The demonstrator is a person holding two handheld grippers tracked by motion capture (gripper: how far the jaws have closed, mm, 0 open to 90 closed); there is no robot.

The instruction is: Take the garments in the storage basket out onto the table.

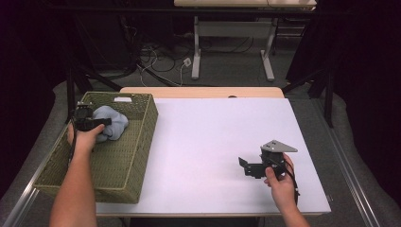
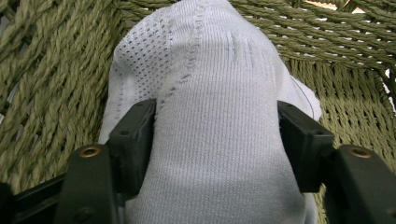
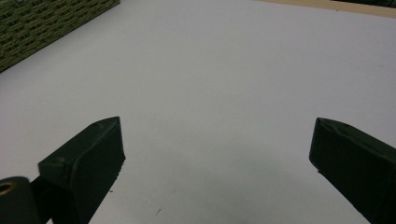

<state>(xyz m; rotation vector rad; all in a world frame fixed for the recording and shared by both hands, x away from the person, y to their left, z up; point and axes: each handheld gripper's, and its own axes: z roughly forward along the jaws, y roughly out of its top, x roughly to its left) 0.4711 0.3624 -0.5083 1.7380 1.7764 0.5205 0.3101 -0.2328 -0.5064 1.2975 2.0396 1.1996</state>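
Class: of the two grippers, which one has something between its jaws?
The left gripper, in the woven basket, clamps a pale knitted sock; the right gripper stands open over bare table.

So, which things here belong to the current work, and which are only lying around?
In use:
- left gripper, shut on the white sock
- woven basket holding the sock

Not in use:
- right gripper, open over the white table
- cables on the floor

- The white counter (image 1: pixel 213 142) is edged along its far side by a strip of pale wood.
- A grey floor (image 1: pixel 227 66) is seen beyond it, strewn with loose cables (image 1: pixel 156 59).
- A second table (image 1: pixel 231 28) on white legs is set farther back.
- The sides of the room are hung with dark curtains (image 1: pixel 364 71); the light is dim there.
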